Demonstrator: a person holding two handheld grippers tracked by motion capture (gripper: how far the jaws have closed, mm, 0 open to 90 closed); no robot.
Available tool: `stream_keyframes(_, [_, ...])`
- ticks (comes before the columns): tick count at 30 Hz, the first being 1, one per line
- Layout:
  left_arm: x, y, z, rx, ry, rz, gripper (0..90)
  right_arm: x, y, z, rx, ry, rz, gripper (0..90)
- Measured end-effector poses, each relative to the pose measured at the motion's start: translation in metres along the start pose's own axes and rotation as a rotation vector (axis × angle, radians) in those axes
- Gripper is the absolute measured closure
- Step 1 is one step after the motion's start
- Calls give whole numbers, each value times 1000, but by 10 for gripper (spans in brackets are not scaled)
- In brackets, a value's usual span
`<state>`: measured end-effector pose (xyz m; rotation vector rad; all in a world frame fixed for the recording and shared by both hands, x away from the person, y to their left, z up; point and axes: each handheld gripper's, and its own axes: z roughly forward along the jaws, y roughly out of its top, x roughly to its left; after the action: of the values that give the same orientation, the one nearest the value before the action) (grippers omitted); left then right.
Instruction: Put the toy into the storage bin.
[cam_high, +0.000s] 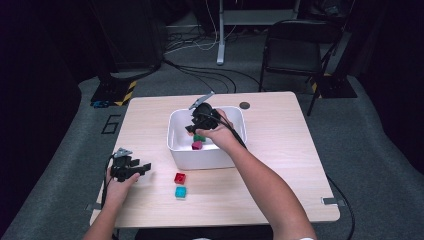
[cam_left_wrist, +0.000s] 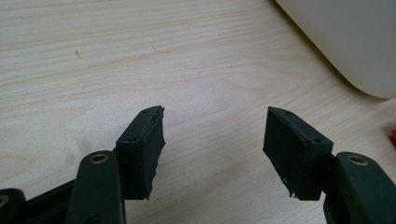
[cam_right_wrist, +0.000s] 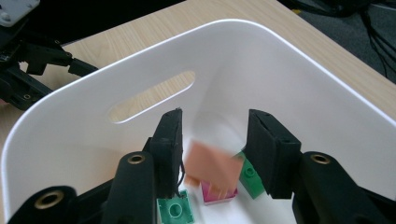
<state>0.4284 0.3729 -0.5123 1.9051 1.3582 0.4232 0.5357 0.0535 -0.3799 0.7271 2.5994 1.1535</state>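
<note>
Right gripper (cam_right_wrist: 212, 154) over the white plastic bin (cam_right_wrist: 299, 79), pads apart, a blurred orange block (cam_right_wrist: 212, 165) loose between them above pink (cam_right_wrist: 219, 195) and green bricks (cam_right_wrist: 175, 211). Left gripper (cam_left_wrist: 212, 149) open and empty on the pale wooden bench (cam_left_wrist: 140, 56).

The bin (cam_high: 207, 157) stands at the centre of the tabletop (cam_high: 280, 165). The right tool (cam_high: 200, 131) sits inside the bin, above several blocks (cam_right_wrist: 175, 210) lying on the bin floor; one block (cam_right_wrist: 212, 165) lies between its jaws, clear of both pads. Two further blocks (cam_high: 180, 178) lie on the tabletop just in front of the bin, one directly before the other. The left tool (cam_high: 142, 167) rests over the tabletop to the left of these, well apart from the bin.
</note>
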Motion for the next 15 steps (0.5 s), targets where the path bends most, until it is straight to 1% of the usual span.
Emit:
stream_keyframes(2, [0,0,0,-3,1,1,378,1,1,-5,-14,-3,6,551])
stream_keyframes(3, [-1,0,1,-7,2,2,378,1,1,-8,-24,-9,16,546])
stream_keyframes(4, [-1,0,0,-2,0,5,379,0,1,-12,-35,-8,14,543])
stream_keyframes(5, [-1,0,0,-1,-1,3,378,1,1,-16,-48,-6,25,540])
stream_keyframes(7, [-2,0,-1,4,1,4,378,3,1,-23,-62,-15,12,539])
stream_keyframes(8, [-3,0,-1,4,0,6,378,4,0,-28,-66,-9,11,535])
stream_keyframes(9, [-4,0,-1,1,-3,10,378,5,-1,-32,-81,-6,11,534])
stream_keyframes(11, [-7,0,-1,2,-11,11,378,6,-5,-40,-103,-1,26,534])
stream_keyframes(13, [-11,0,-2,4,-14,18,378,7,-10,-45,-105,2,19,535])
stream_keyframes(14, [-14,0,-3,11,-21,20,379,8,-12,-47,-101,3,20,535])
stream_keyframes(15, [-16,1,-5,7,-31,25,379,8,-13,-50,-104,3,17,535])
